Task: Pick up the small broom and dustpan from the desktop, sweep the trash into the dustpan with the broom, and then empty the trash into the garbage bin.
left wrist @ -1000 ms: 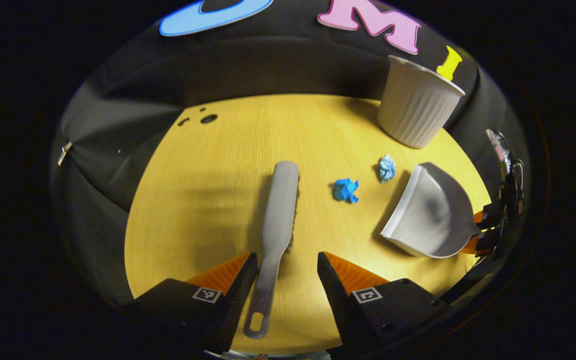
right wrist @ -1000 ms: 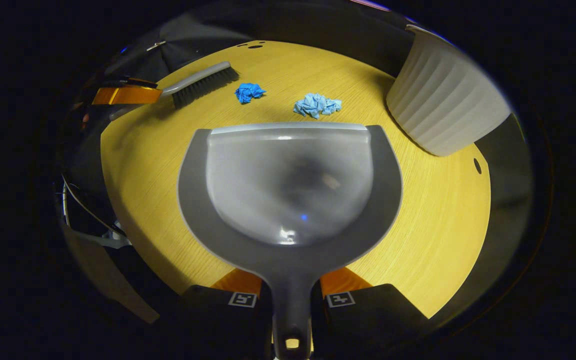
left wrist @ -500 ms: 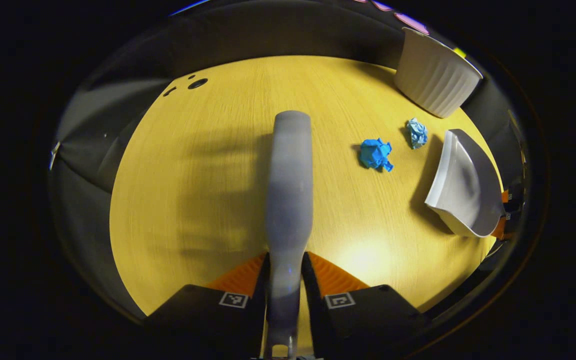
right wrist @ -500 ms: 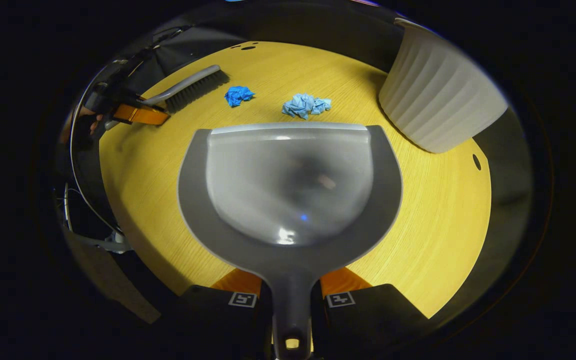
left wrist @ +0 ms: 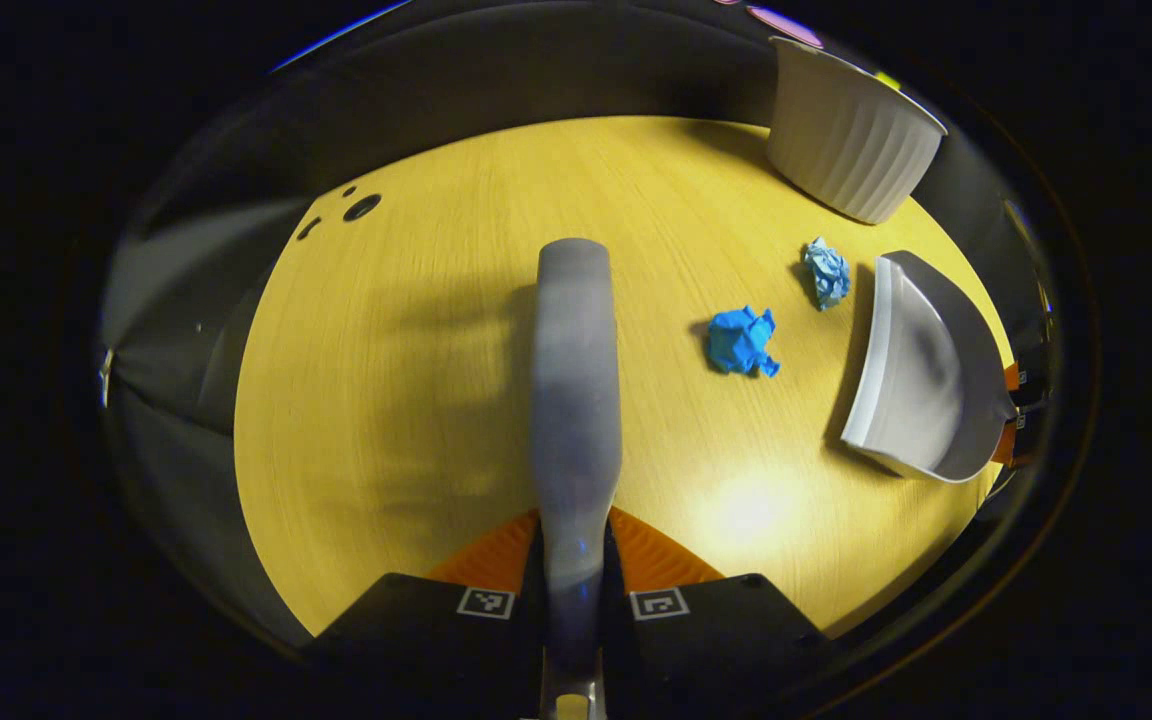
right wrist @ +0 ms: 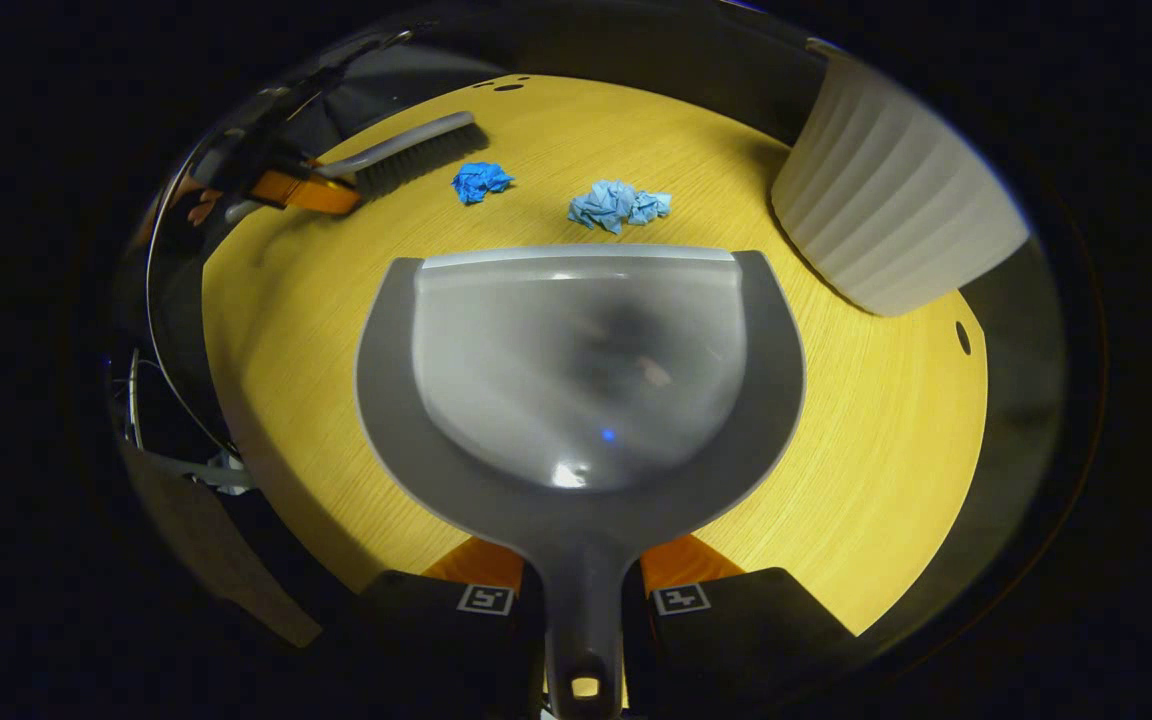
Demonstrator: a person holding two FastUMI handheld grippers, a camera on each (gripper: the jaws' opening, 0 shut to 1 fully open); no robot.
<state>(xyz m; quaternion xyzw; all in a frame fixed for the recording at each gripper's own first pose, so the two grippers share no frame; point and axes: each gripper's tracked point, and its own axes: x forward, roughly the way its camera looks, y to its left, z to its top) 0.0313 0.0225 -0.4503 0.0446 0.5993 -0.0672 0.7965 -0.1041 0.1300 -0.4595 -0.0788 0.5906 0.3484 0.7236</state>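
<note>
Left gripper (left wrist: 576, 560): clamped on the broom (left wrist: 576, 390) handle; the smooth grey plastic back runs straight ahead.
Right gripper (right wrist: 581, 585): clamped on the dustpan (right wrist: 576, 370) handle; glossy scoop, mouth forward.
Paper wads (right wrist: 616, 205): crumpled blue, just beyond the dustpan lip, right of the broom.
Bin (right wrist: 896, 210): ribbed, pale, ahead-right.

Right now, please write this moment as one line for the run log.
left gripper: shut on broom | right gripper: shut on dustpan | two blue paper wads: unswept on table | bin: upright
</note>
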